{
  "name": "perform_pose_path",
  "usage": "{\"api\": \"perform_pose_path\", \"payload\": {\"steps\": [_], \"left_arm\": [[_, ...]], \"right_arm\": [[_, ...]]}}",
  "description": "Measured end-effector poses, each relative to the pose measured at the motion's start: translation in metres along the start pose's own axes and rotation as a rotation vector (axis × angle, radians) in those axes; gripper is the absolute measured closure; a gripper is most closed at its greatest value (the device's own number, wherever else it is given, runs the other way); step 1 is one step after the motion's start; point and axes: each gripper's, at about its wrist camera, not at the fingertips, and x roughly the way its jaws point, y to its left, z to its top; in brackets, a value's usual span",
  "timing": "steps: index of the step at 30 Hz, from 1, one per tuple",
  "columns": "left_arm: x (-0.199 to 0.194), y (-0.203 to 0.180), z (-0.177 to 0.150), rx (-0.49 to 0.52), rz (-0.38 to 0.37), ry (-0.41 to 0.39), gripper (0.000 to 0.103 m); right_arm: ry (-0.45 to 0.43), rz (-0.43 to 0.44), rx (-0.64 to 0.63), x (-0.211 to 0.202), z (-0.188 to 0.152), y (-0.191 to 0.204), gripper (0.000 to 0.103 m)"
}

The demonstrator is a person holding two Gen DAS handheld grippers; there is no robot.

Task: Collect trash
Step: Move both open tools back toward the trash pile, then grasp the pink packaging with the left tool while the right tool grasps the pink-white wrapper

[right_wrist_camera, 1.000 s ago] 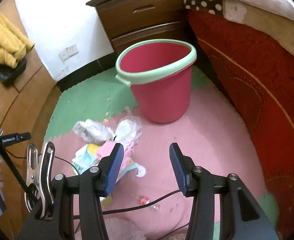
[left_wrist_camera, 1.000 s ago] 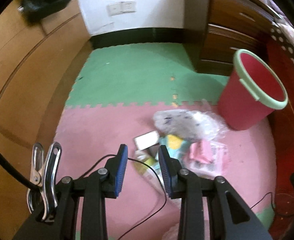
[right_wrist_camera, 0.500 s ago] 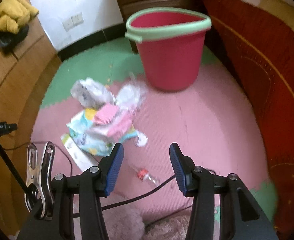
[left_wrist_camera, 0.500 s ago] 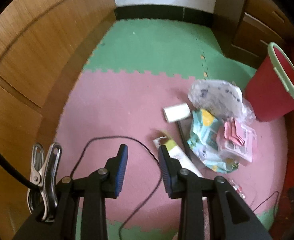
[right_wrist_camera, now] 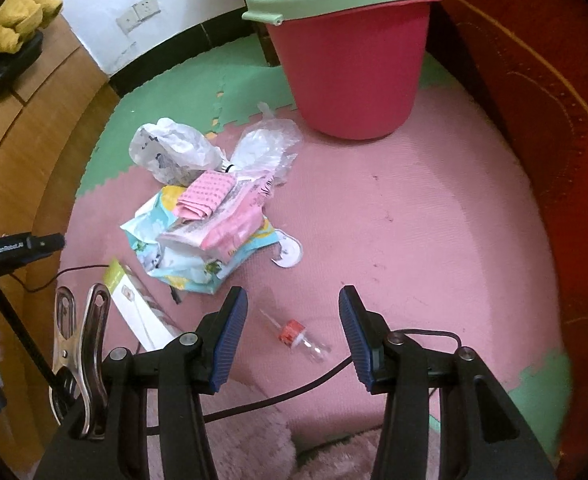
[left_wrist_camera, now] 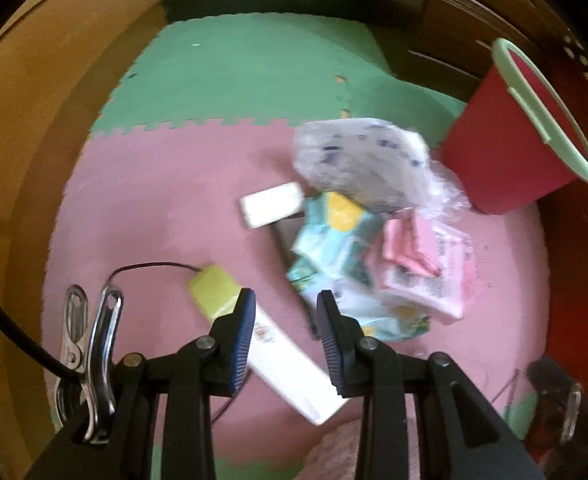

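Trash lies heaped on the pink foam mat: a crumpled white bag (left_wrist_camera: 358,160) (right_wrist_camera: 170,152), a teal wrapper (left_wrist_camera: 334,240) (right_wrist_camera: 198,268), a pink packet (left_wrist_camera: 426,264) (right_wrist_camera: 222,220) and a small white box (left_wrist_camera: 272,204). A long white-and-green carton (left_wrist_camera: 278,352) (right_wrist_camera: 138,308) lies on the floor under my left gripper (left_wrist_camera: 285,300), which is open and empty. My right gripper (right_wrist_camera: 292,300) is open above a small clear bottle with a red cap (right_wrist_camera: 294,334). The red bucket with a green rim (left_wrist_camera: 510,152) (right_wrist_camera: 354,72) stands upright beyond the heap.
Wooden cabinet fronts (left_wrist_camera: 22,128) curve along the left, and a red bed side (right_wrist_camera: 534,120) runs along the right. Thin black cables (right_wrist_camera: 294,392) cross the mat. A fuzzy pink rug (right_wrist_camera: 246,432) lies at the near edge. Green mat tiles (left_wrist_camera: 254,72) lie beyond.
Both grippers have sunk toward the floor and tipped further down, so the trash looms larger. The carton now lies under the left jaws, the bottle under the right. Jaw gaps are unchanged.
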Motion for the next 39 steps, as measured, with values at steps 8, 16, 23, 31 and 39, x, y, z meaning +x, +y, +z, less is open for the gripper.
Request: {"api": "perform_pose_path", "payload": {"steps": [8,16,23,31,39], "left_arm": [[0.033,-0.059,0.025,0.077,-0.117,-0.001,0.057],[0.084,-0.101,0.036,0.133,-0.191,0.098,0.051],[0.126,-0.120,0.048,0.159,-0.156,0.174,0.050],[0.153,-0.115,0.057,0.121,-0.138,0.238,0.050],[0.160,-0.110,0.068,0.106,-0.149,0.241,0.074]], "right_arm": [[0.040,0.047,0.028,0.038,0.024,0.002,0.054],[0.099,0.060,0.076,0.061,0.036,-0.015,0.054],[0.138,0.077,0.118,0.078,0.058,-0.027,0.054],[0.190,0.108,0.138,0.102,0.081,-0.026,0.054],[0.250,0.137,0.100,0.126,0.096,-0.012,0.054]]}}
